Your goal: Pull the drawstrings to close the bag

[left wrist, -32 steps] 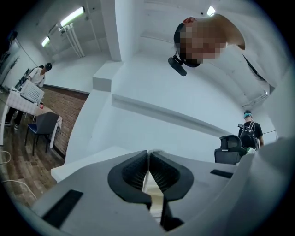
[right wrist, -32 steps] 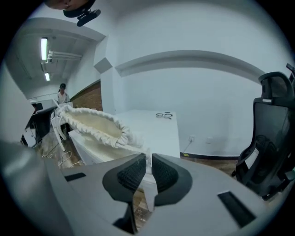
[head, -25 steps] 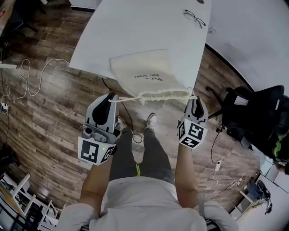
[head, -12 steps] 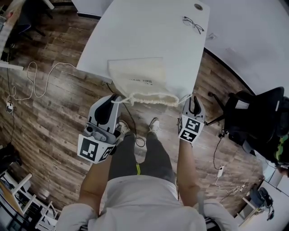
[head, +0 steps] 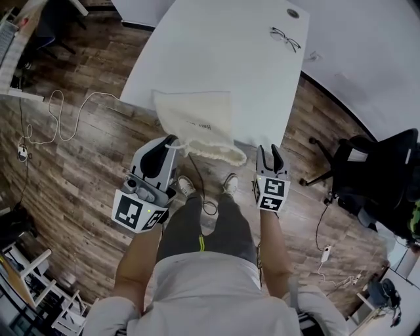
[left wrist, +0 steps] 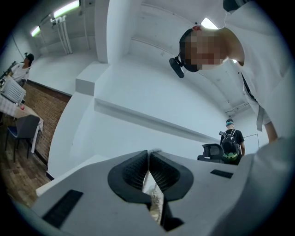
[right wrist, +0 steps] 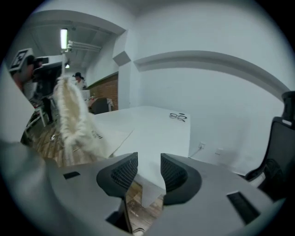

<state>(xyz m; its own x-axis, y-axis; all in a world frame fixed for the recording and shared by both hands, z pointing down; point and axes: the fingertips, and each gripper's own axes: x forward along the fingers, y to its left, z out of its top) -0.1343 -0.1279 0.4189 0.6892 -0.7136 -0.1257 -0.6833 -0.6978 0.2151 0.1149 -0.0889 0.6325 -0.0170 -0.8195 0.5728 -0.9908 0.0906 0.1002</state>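
A cream cloth bag (head: 197,121) lies on the white table (head: 216,52), and its gathered mouth (head: 220,152) hangs over the near edge. My left gripper (head: 169,140) is shut on the left drawstring (head: 178,142); in the left gripper view the cream cord (left wrist: 152,189) shows pinched between the pads of the left gripper (left wrist: 149,156). My right gripper (head: 270,152) stands to the right of the mouth, apart from it. Its jaws have just been opening, and nothing is between them. The right gripper (right wrist: 148,167) faces the table corner, with the bag (right wrist: 76,124) off to its left.
Glasses (head: 286,38) lie at the table's far right, beside a small round thing (head: 293,13). A black office chair (head: 374,174) stands on the right. Cables (head: 65,108) trail over the wooden floor on the left. The person's legs and shoes (head: 203,197) are below the bag.
The right gripper has let go of the right drawstring and opened, ending clear of the bag. The bag's mouth has drawn narrower and swung left. The left gripper keeps its cord.
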